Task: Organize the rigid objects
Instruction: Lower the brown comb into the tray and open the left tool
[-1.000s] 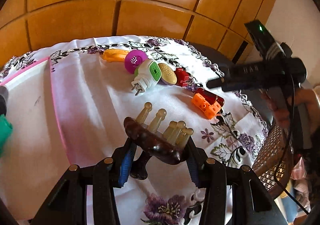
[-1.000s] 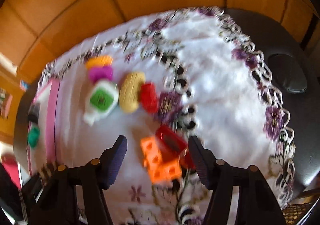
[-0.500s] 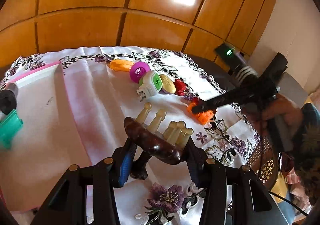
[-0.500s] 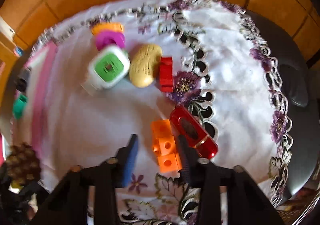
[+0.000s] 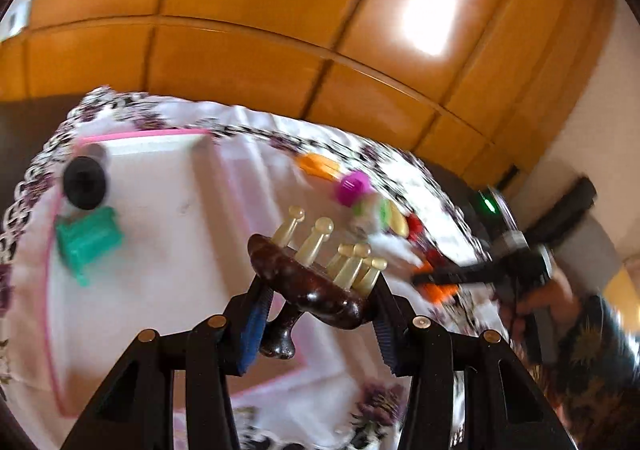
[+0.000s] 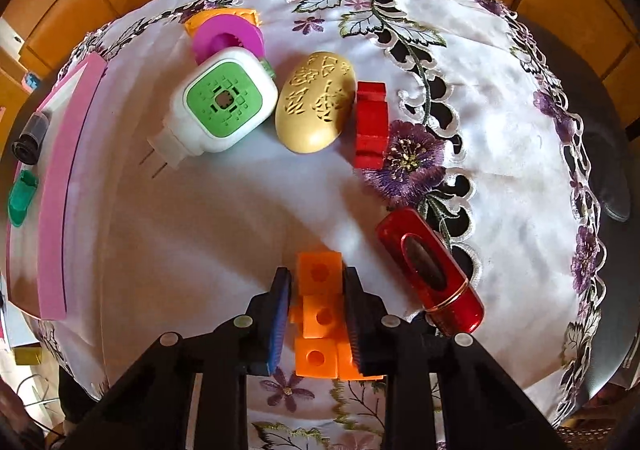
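Note:
My left gripper (image 5: 320, 290) is shut on a dark brown wooden massager (image 5: 308, 286) with cream pegs, held above a white tray with a pink rim (image 5: 160, 178). A green block (image 5: 88, 240) and a black cylinder (image 5: 85, 182) lie in that tray. My right gripper (image 6: 318, 290) has its jaws closed against the sides of an orange block piece (image 6: 320, 310) that rests on the tablecloth. A red case (image 6: 428, 270) lies just right of it. The right gripper also shows in the left wrist view (image 5: 452, 276).
On the embroidered white tablecloth (image 6: 500, 170) sit a white-and-green plug-in device (image 6: 224, 106), a cream oval (image 6: 316, 102), a red block (image 6: 372, 122), a magenta ring (image 6: 228, 38) and an orange piece (image 6: 222, 16). Wooden panels stand behind. The pink-rimmed tray (image 6: 60, 190) lies at left.
My left gripper has swung left with the massager, over the tray. My right gripper has moved down around the orange block piece and closed on it.

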